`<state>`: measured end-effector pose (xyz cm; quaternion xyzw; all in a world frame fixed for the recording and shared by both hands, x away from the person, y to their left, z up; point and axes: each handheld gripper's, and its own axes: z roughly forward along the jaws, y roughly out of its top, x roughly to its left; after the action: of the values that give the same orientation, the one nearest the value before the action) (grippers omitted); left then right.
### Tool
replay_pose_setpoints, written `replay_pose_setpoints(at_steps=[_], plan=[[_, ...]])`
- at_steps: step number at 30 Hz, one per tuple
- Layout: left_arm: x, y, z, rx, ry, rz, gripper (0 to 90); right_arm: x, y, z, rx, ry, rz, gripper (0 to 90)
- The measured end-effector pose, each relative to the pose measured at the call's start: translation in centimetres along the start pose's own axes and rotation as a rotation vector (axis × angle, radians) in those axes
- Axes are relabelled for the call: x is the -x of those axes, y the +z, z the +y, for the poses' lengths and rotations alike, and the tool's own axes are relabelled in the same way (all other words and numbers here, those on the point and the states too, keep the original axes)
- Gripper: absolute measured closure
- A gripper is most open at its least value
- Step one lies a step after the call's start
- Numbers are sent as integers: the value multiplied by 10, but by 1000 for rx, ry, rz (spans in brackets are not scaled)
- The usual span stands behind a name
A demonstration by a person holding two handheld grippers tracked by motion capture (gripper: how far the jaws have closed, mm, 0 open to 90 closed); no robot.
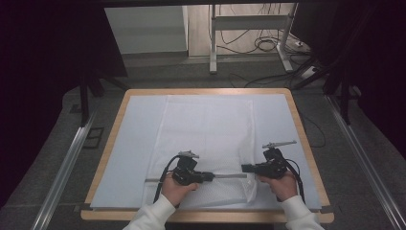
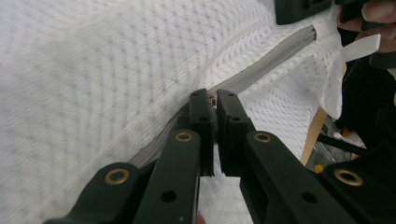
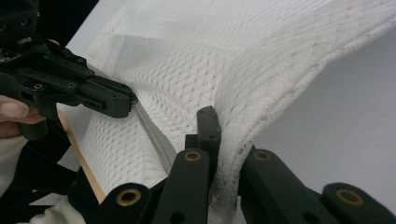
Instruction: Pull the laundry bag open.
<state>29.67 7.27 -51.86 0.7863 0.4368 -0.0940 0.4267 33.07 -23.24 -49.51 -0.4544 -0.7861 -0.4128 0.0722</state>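
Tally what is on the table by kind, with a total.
Grippers: 2 (left gripper, right gripper)
White mesh bag with grey zipper: 1
Pale sheet covering the table: 1
Total: 4

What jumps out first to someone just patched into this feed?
A white mesh bag spread over the middle of the table. At its near edge the left gripper pinches the zipper pull on the grey zipper, while the right gripper clamps the bag's corner fabric.

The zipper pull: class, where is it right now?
In the left gripper view, the zipper pull sits pinched in the left gripper, on the grey zipper crossing the white mesh bag.
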Motion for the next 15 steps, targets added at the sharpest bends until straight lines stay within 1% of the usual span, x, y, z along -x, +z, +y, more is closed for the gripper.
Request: replay_pose_setpoints(at_steps=[1,2,3,4,6,9,15], plan=[[-1,-1,0,-6,1,-5,868,0,0,0,0,0,3,888],[-1,-1,0,-3,-4,-2,868,0,1,0,1,0,4,888],[-2,-2,0,-10,-1,0,868,0,1,0,1,-2,-2,888],[-3,-2,-1,-5,-10,-6,867,0,1,0,1,-3,-4,888],[-5,-4,-1,-9,-6,-2,868,-1,1,0,3,-9,-6,888],[-7,-9,-2,1,-1,10,868,0,1,-1,9,-4,-6,888],[-12,-16,-5,4,-10,19,868,0,2,-1,10,-4,-5,888]])
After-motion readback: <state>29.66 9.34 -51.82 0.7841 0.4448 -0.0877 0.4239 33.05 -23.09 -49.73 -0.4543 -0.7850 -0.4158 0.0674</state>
